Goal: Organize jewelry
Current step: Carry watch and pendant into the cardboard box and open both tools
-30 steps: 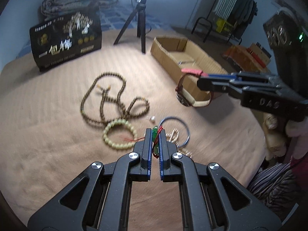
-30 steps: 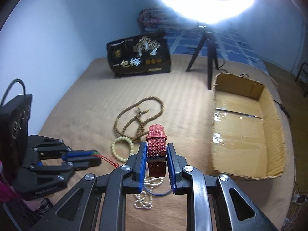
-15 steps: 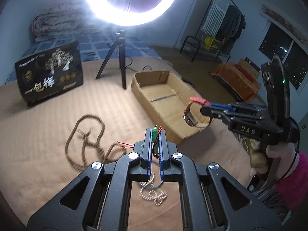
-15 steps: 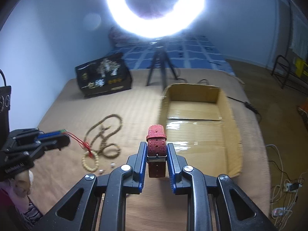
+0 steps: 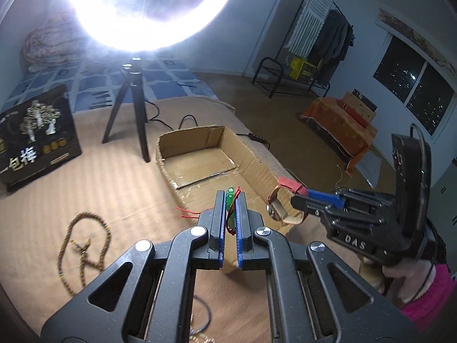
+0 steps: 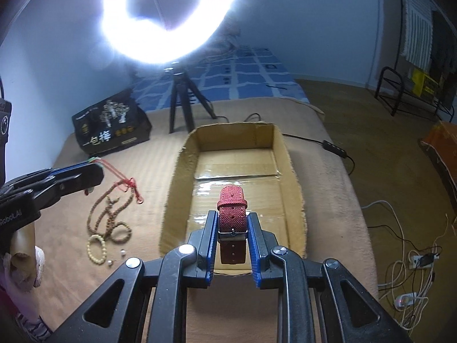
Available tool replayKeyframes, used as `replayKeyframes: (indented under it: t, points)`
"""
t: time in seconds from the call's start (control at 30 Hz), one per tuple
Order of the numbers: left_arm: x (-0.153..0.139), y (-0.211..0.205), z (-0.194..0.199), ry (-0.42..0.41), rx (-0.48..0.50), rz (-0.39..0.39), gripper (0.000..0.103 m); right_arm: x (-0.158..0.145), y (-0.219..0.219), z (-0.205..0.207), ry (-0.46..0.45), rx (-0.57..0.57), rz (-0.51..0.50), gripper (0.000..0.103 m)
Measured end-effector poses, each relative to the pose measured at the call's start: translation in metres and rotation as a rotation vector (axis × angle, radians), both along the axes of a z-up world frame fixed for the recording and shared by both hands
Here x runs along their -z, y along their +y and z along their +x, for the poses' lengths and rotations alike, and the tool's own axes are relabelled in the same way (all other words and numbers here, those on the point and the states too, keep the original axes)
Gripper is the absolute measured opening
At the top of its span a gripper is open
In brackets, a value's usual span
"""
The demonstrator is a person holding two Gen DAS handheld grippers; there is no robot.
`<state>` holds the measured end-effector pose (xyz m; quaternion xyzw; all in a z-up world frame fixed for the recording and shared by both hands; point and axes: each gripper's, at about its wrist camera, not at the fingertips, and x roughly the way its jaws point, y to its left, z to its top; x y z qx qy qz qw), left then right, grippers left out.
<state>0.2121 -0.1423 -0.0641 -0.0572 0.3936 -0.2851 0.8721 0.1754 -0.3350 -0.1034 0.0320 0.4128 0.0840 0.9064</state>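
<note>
Tan bedding (image 6: 148, 208) carries an open brown cardboard box (image 6: 294, 188). Over its near end, the right hand-held gripper (image 6: 232, 228) clamps a red textured watch strap (image 6: 232, 208). Beside the box, the left hand-held gripper (image 5: 230, 214) pinches a green pendant on red cord (image 5: 230, 200). A brown bead necklace (image 6: 111, 217) lies on the bedding.

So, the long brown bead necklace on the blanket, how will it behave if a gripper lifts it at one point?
The long brown bead necklace lies in loose crossing loops, so it is probably floppy and would hang down and swing. Its many round beads might slip between gripper pads. The cream bead bracelet lies right beside it and could be dragged along.
</note>
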Motion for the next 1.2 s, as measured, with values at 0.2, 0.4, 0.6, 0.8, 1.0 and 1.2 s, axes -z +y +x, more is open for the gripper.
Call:
replayKeyframes:
  t: [0.2, 0.4, 0.6, 0.8, 1.0, 1.2]
  points:
    - [0.022, -0.023, 0.021, 0.033, -0.004, 0.024, 0.004, 0.009, -0.012, 0.008, 0.022, 0.029, -0.004, 0.019]
    - [0.044, -0.032, 0.036, 0.088, -0.029, 0.039, 0.004, 0.022, -0.017, 0.015, 0.056, 0.043, -0.014, 0.019]
    - [0.053, -0.042, 0.039, 0.105, -0.018, 0.085, 0.004, 0.028, -0.017, 0.018, 0.071, 0.039, -0.017, 0.019]
    - [0.055, -0.042, 0.040, 0.123, -0.031, 0.097, 0.042, 0.019, -0.013, 0.014, 0.017, 0.041, -0.043, 0.061]
    - [0.049, -0.028, 0.038, 0.105, -0.066, 0.090, 0.048, 0.016, -0.014, 0.014, 0.004, 0.047, -0.033, 0.062]
    - [0.037, -0.011, 0.031, 0.070, -0.083, 0.103, 0.048, 0.013, -0.008, 0.013, -0.011, 0.035, -0.043, 0.070]
